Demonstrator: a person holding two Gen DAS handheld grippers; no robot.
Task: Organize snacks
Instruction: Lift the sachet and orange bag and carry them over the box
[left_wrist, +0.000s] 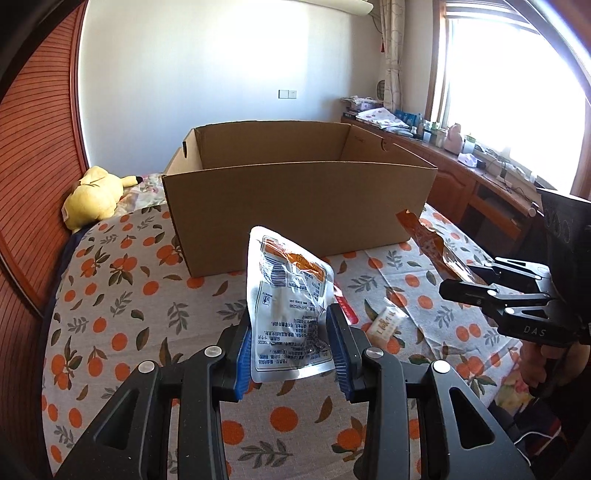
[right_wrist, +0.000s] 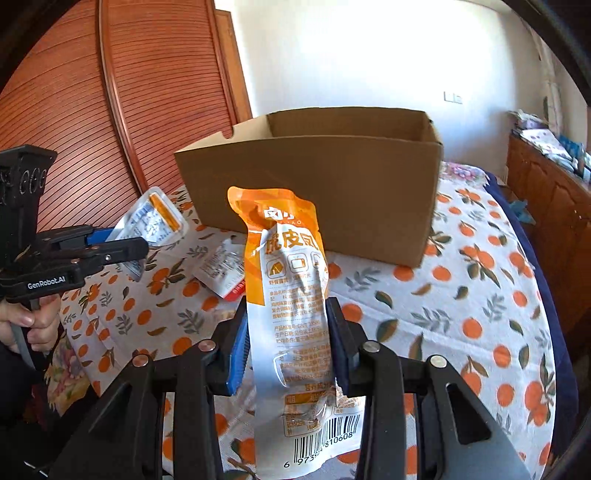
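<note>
Blue-padded fingers (left_wrist: 338, 347) of the left gripper (left_wrist: 291, 350) are pinched on the lower part of a silvery foil snack pouch with an orange label (left_wrist: 290, 299), which stands upright between them at lower centre of the left wrist view. In the right wrist view the right gripper (right_wrist: 288, 347) is likewise closed partway on a tall orange and white snack bag with a barcode (right_wrist: 291, 295), its pads pressing the bag's middle while the top rises above them and the barcode end hangs below.

Both packets are lifted off the orange-patterned tablecloth (left_wrist: 122, 295) and sit in front of the open brown cardboard box (left_wrist: 295, 206), whose near wall fills the middle of each frame. This looks like the carrying step. Next, each hand likely needs to rise over the box rim, then let go inside.

Two small packets (left_wrist: 386, 323) lie on the cloth right of centre, apparently waiting.
</note>
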